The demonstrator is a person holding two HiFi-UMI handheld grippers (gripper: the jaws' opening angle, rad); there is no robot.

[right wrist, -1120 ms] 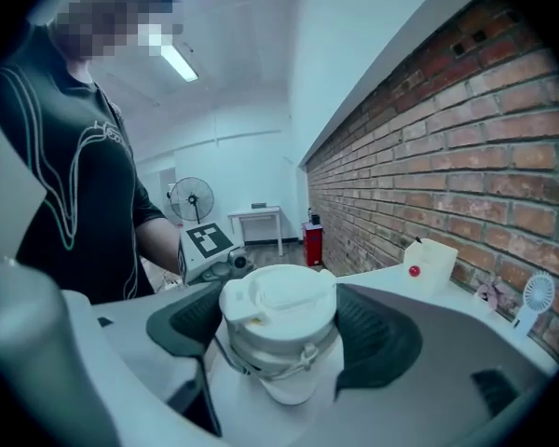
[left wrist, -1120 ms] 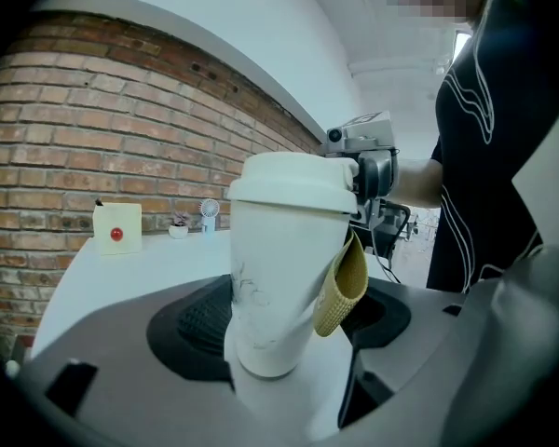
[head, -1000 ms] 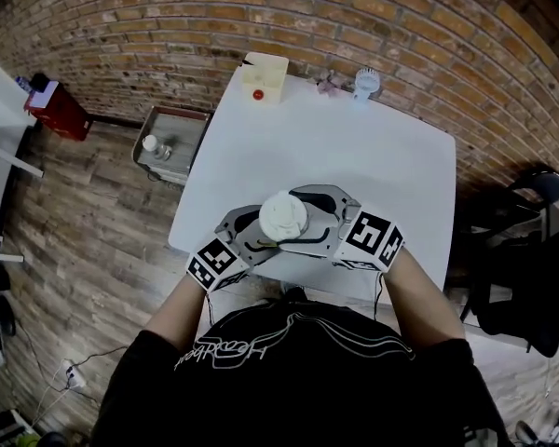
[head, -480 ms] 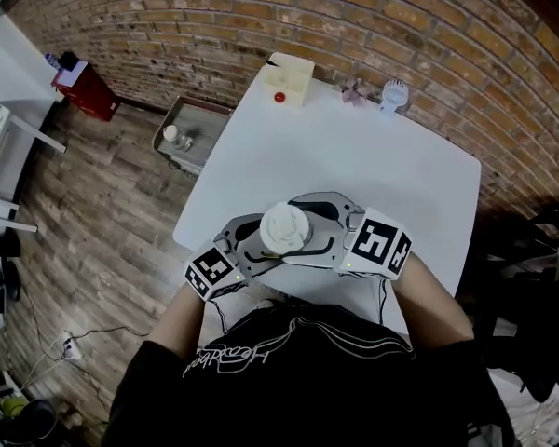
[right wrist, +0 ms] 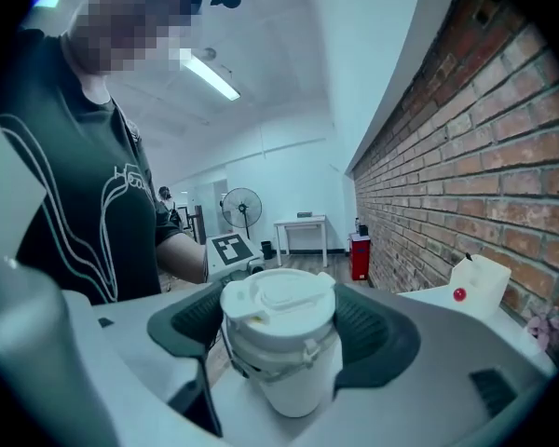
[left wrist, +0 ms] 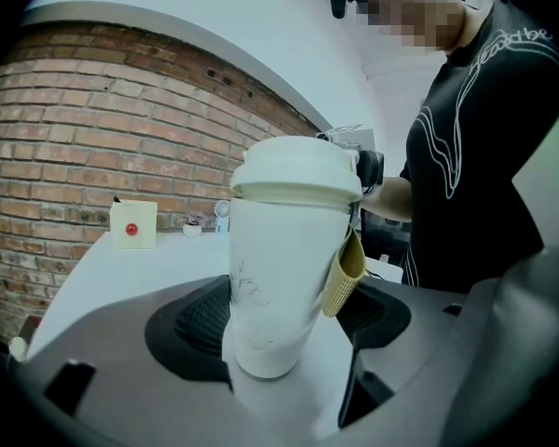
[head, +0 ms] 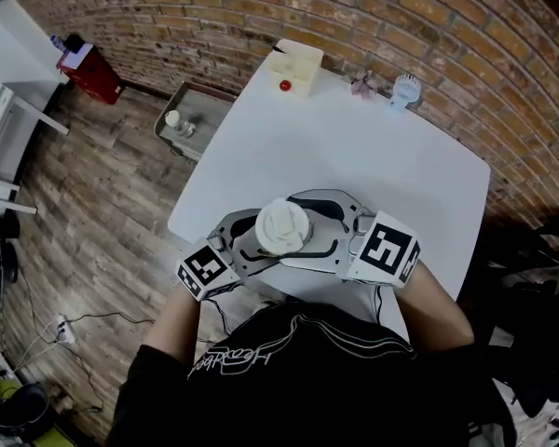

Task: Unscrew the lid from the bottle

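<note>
left claw [left wrist: 279, 329] gripping bottle [left wrist: 270, 268] body, right claw [right wrist: 279, 343] gripping lid [right wrist: 278, 307], both facing each other

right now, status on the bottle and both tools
Left tool clamped on tall white plastic bottle. Right tool clamped round white screw lid, lid seated. Tan woven strap hangs down bottle's side.

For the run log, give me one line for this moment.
left gripper: shut on bottle | right gripper: shut on lid | lid: on bottle | bottle: near table's front edge
</note>
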